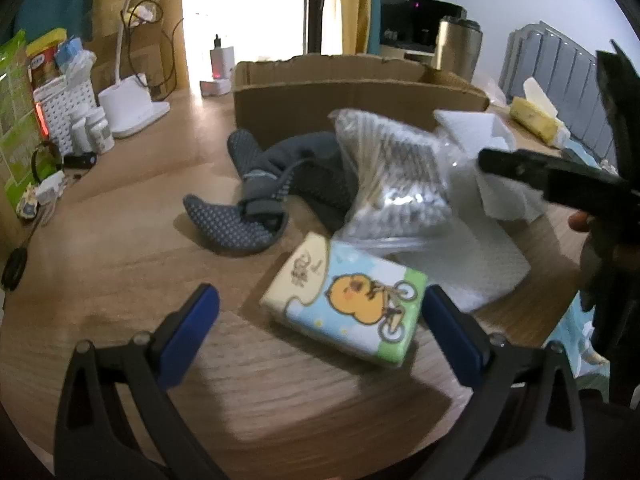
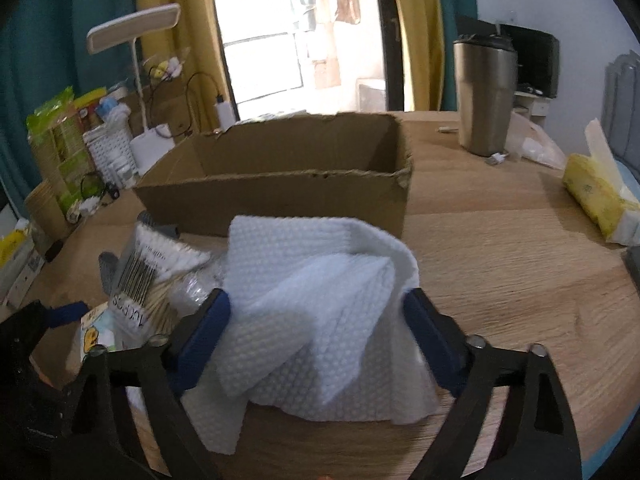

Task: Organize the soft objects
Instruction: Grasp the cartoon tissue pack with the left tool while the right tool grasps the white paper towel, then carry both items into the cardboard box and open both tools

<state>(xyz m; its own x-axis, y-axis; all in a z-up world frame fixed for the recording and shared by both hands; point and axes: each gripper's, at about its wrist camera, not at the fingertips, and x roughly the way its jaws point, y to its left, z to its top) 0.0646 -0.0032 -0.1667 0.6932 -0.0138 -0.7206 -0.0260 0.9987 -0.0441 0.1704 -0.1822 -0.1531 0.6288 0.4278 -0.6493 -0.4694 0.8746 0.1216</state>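
The right gripper (image 2: 316, 320) is clenched on the loose white cloth (image 2: 320, 280) near the cardboard box (image 2: 280, 196), whose hanging folds may catch its near wall, while the left gripper (image 1: 320, 316), released, hovers by the tissue pack (image 1: 348, 300).

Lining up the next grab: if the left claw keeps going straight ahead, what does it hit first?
Most likely the cartoon tissue pack, lying on the table just ahead of the open left claw, toward its right finger. Depth is hard to judge.
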